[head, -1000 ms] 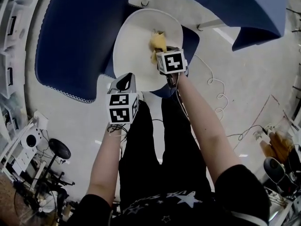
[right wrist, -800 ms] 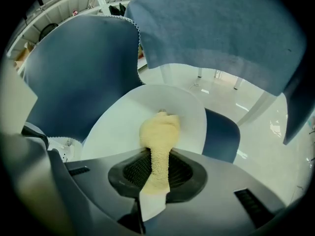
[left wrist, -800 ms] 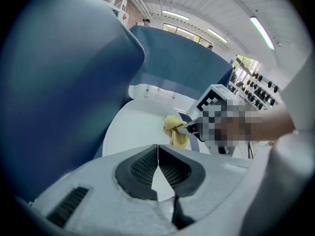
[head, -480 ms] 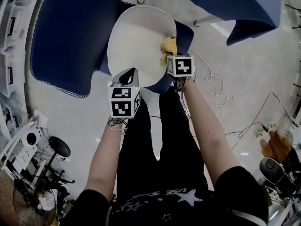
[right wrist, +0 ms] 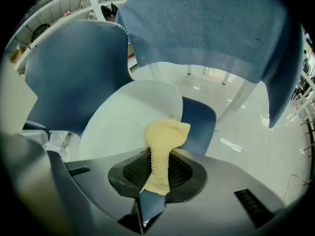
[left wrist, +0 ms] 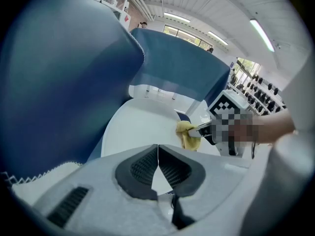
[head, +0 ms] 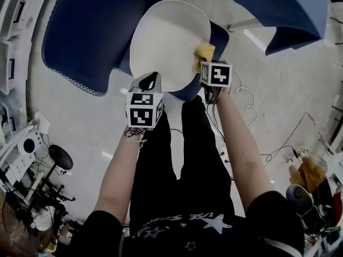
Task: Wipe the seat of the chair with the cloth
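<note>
The right gripper (right wrist: pixel 157 170) grips the cloth (right wrist: pixel 165 135) at the seat's (head: pixel 163 39) right edge. The left gripper (left wrist: pixel 157 162), jaws together and empty, hovers at the near edge.

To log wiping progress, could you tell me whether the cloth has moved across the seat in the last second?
Yes. The cloth, held by the right gripper, has slid from near the seat's middle to its right rim in the head view.

A big blue sheet (head: pixel 86 31) with a white scalloped hem spreads over the pale floor (head: pixel 80 127). To its right is a second sheet (head: pixel 284 9) and, lower, a curling white cable (head: pixel 251 98). White shelves (head: pixel 13 31) stand to its left. A black stool (head: pixel 60 157) is below it.
</note>
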